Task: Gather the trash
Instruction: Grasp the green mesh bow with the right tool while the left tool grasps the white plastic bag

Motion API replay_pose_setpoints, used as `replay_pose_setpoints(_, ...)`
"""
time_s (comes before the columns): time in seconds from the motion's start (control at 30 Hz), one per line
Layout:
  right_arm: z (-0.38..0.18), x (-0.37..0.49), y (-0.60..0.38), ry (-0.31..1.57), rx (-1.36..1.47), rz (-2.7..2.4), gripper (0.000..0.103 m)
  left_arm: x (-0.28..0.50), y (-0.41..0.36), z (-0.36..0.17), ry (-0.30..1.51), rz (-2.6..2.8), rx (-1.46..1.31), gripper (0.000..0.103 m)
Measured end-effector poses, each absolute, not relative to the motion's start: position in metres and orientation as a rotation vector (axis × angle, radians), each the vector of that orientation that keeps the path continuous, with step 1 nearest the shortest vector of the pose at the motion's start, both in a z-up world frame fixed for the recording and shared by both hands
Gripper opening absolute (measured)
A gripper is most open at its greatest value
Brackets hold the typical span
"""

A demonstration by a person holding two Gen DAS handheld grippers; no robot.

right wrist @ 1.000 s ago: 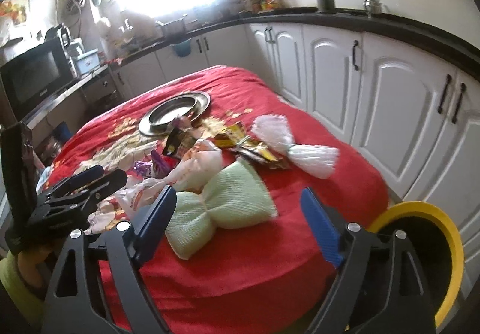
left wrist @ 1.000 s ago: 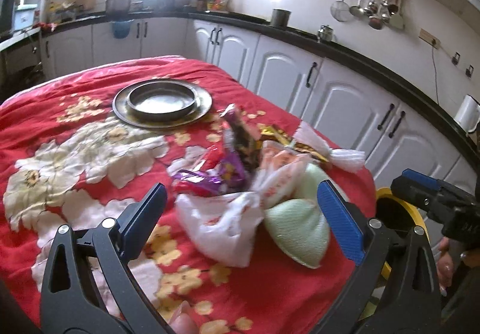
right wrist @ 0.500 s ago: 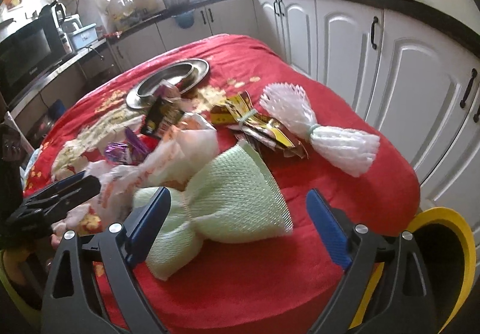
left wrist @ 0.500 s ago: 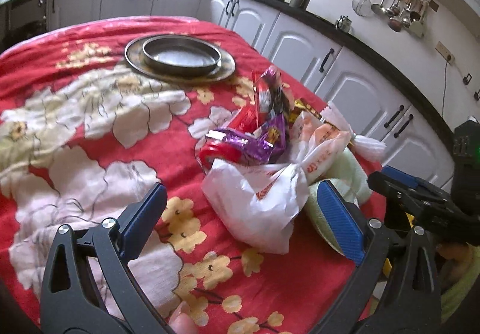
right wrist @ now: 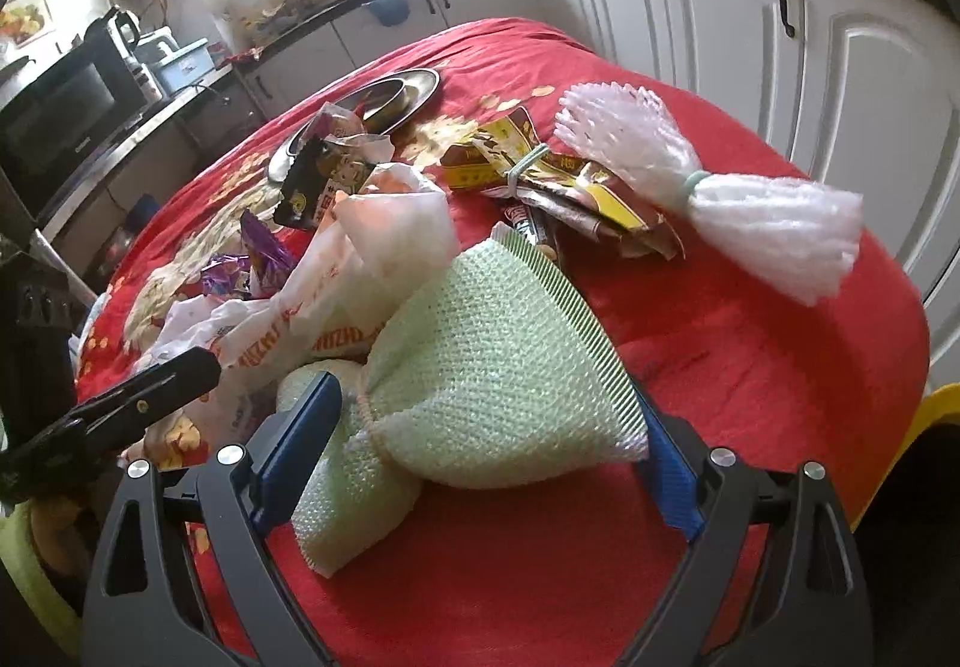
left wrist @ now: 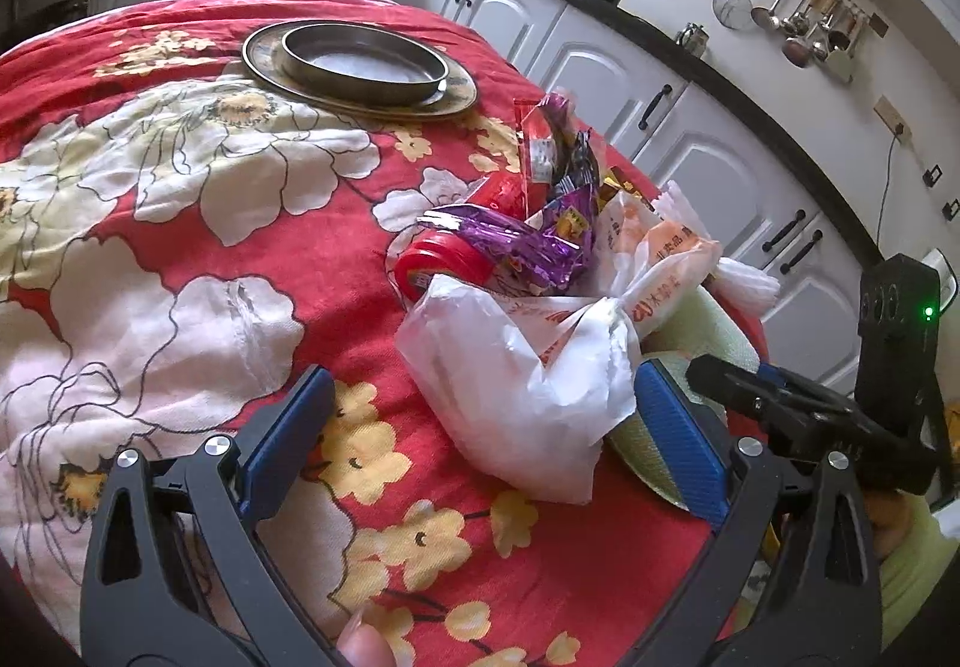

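Left gripper (left wrist: 480, 427): black plastic frame with triangular cut-outs in each arm; blue ribbed pads on the inner faces of the fingers (left wrist: 678, 436); round silver screw heads at the pivots. Right gripper (right wrist: 480, 439): same build, black frame, blue pads, silver screws. Seen from the left wrist, the right unit carried a black upright block with a small green light lit. Yellow-green sleeve (left wrist: 912, 565) worn at the wrist.

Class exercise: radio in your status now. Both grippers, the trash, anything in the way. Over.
Left gripper open, jaws straddling white plastic bag. Right gripper open around green foam net. Nothing gripped yet. Wrappers crowd the bag; path clear.
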State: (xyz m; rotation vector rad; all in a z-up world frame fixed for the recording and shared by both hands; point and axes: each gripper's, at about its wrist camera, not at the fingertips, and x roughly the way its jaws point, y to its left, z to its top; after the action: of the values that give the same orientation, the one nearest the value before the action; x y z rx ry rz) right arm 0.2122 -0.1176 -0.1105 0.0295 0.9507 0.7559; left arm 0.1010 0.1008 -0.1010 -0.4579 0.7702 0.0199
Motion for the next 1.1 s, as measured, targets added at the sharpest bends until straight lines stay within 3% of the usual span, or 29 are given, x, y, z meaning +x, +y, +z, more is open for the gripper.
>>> replay_pose_setpoints(0.07,-0.109,0.211,-0.118,0.956,0.048,0.773,0.076,0.101,0.101,-0.1,0.769,0.011,-0.462,0.088)
replay_pose_setpoints(0.37,-0.094,0.198,-0.129,0.941,0.049,0.754,0.06,0.099,0.092,-0.095,0.773,-0.044,-0.46,0.061)
replay_pose_setpoints(0.53,-0.087,0.19,-0.134,0.935,0.033,0.734,0.057,0.098,0.089,-0.091,0.784,-0.056,-0.455,0.049)
replay_pose_setpoints(0.57,-0.086,0.189,-0.136,0.933,0.036,0.732,0.05,0.097,0.089,-0.09,0.786,-0.058,-0.453,0.045)
replay_pose_setpoints(0.6,-0.083,0.187,-0.139,0.933,0.043,0.734,0.05,0.096,0.089,-0.089,0.787,-0.065,-0.455,0.038)
replay_pose_setpoints(0.7,-0.078,0.184,-0.144,0.931,0.049,0.722,0.048,0.092,0.087,-0.084,0.791,-0.066,-0.441,0.034)
replay_pose_setpoints(0.73,-0.076,0.182,-0.146,0.928,0.049,0.72,0.047,0.09,0.087,-0.083,0.794,-0.067,-0.435,0.027)
replay_pose_setpoints(1.1,-0.053,0.166,-0.168,0.878,0.073,0.7,0.036,0.068,0.08,-0.069,0.789,-0.088,-0.399,0.023)
